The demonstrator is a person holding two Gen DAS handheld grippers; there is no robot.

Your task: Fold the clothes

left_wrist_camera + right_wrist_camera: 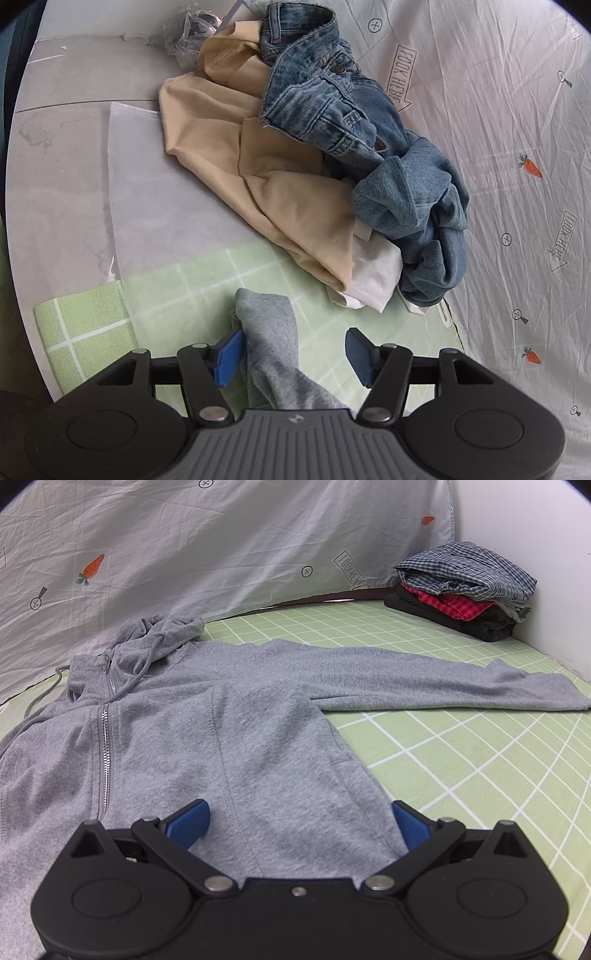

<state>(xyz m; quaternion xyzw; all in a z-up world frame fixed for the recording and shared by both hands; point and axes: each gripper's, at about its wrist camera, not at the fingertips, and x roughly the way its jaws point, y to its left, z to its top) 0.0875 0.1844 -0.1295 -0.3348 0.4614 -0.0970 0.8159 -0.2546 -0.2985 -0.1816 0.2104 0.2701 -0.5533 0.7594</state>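
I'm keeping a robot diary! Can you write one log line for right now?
task: fold clothes | item: gray hoodie spread flat | left tongs: open, around sleeve | right tongs: open, over hem | folded stack: far corner

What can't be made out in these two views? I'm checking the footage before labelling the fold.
- Left wrist view: the rest of the white garment, buried under the beige garment and the jeans.
- Left wrist view: where the grey sleeve leads, hidden by the left tool.
- Right wrist view: the hoodie hem, covered by the right tool.
- Right wrist view: items in the folded stack, too small.
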